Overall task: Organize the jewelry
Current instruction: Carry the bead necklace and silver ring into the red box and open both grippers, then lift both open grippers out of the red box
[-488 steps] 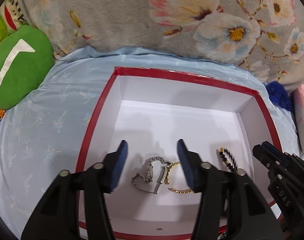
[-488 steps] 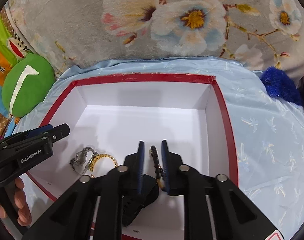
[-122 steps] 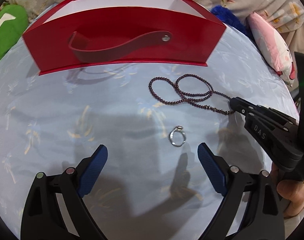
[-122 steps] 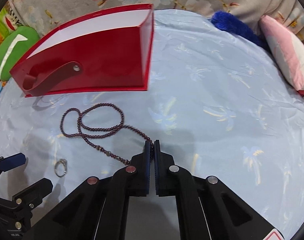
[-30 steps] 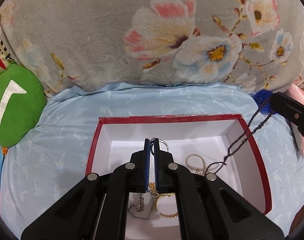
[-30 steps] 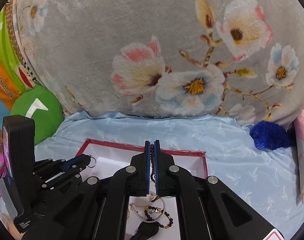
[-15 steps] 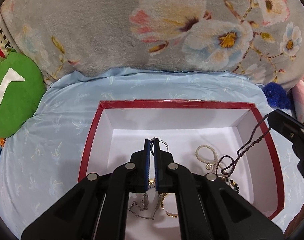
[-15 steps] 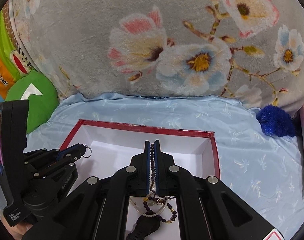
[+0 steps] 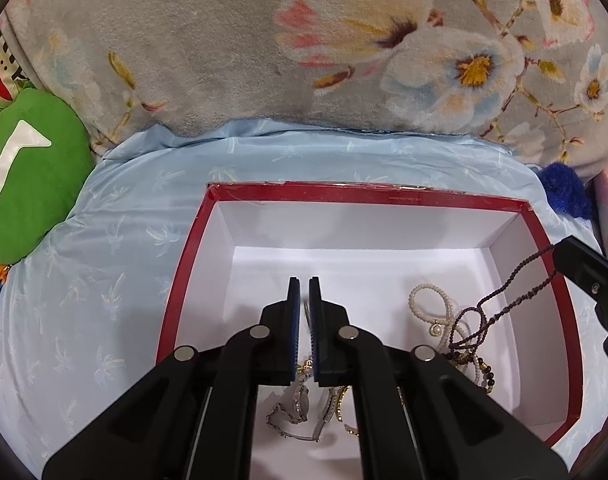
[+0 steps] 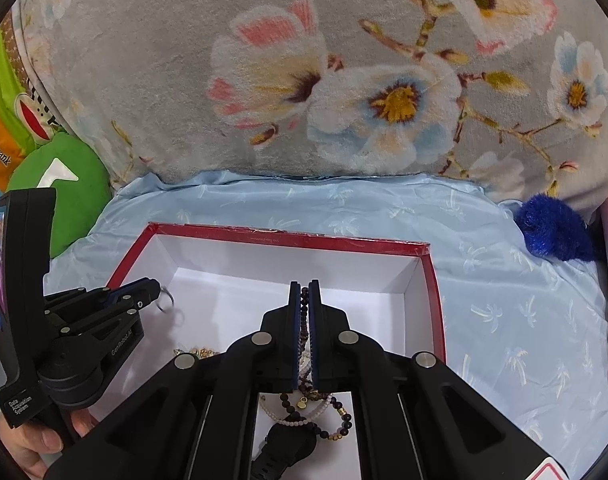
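A red box [image 9: 363,192] with a white inside lies on the light blue sheet. Over its left half, my left gripper [image 9: 304,284] is shut on a small silver ring [image 10: 166,302] that dangles from the tips. My right gripper [image 10: 304,286] is shut on a dark bead necklace [image 9: 511,280] above the box's right side. The strand hangs down and its lower loops rest on the box floor by a pearl bracelet [image 9: 423,300]. A silver chain watch [image 9: 296,404], a gold bangle [image 9: 335,400] and a black watch [image 10: 288,444] also lie inside.
A grey floral blanket [image 9: 224,60] rises behind the box. At the left is a green cushion [image 9: 28,176]; at the right a blue pompom [image 10: 551,228] and a pink pillow. A hand [image 10: 36,440] holds the left gripper's handle. Light blue sheet [image 10: 523,320] surrounds the box.
Both grippers have sunk toward the box, which looks larger now. The necklace's lower end has settled onto the box floor beside the pearl bracelet. Both stay shut on their pieces.
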### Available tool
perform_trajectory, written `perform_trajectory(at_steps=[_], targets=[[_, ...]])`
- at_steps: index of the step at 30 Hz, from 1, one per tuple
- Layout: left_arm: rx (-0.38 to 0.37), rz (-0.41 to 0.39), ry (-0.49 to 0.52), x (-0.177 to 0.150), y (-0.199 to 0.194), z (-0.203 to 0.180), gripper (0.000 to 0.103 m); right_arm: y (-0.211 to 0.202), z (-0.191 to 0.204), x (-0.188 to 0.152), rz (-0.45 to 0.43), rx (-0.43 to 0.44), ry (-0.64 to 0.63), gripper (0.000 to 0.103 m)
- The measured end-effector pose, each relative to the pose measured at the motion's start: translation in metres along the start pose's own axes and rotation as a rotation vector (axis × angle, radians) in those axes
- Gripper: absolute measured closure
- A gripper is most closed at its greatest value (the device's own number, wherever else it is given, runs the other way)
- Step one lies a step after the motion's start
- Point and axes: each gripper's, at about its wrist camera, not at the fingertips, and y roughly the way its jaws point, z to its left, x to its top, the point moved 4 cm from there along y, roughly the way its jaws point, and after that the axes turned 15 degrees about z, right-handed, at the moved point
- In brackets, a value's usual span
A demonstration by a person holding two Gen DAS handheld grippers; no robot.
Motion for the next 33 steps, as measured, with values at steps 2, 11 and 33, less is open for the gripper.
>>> perform_trajectory(at_steps=[2, 11, 33], targets=[[-0.004, -0.001, -0.007, 0.0, 0.0, 0.0, 0.092, 0.001, 0.0, -0.001, 0.003, 0.0, -0.001, 0.1], [-0.014, -0.02, -0.04, 0.0, -0.007, 0.001, 0.059, -0.001, -0.003, -0.003, -0.009, 0.0, 0.01, 0.097], [-0.032, -0.004, -0.068, -0.033, -0.021, 0.012, 0.053, -0.006, -0.017, -0.051, 0.019, 0.027, 0.059, 0.09]])
